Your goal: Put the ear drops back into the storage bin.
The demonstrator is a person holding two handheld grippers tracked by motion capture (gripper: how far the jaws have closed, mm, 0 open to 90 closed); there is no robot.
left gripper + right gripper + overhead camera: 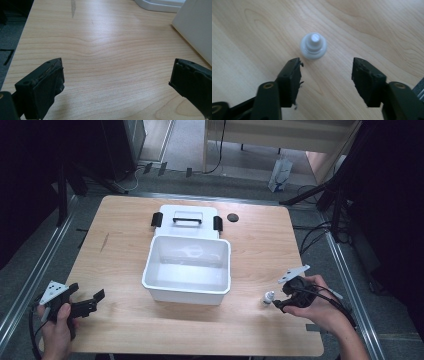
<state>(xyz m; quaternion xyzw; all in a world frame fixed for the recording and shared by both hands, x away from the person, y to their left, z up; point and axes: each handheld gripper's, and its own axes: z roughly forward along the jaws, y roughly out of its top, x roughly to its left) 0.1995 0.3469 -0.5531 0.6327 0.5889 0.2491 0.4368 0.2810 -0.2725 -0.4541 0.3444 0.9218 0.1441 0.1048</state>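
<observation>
The small white bottle (pixel 313 46) stands upright on the counter (pixel 125 220), just beyond the right gripper (pixel 325 72), whose half-open jaws hold nothing. The left gripper (pixel 116 82) has wide-open, empty jaws.

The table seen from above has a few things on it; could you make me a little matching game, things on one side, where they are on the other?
Things:
1. white tub
2. lid with black handle
3. small white bottle
4. black disc

Places:
A. just ahead of the right gripper
B. middle of the table
C. flat behind the tub
D. far side, right of the lid

Pairs: 1-B, 2-C, 3-A, 4-D
</observation>
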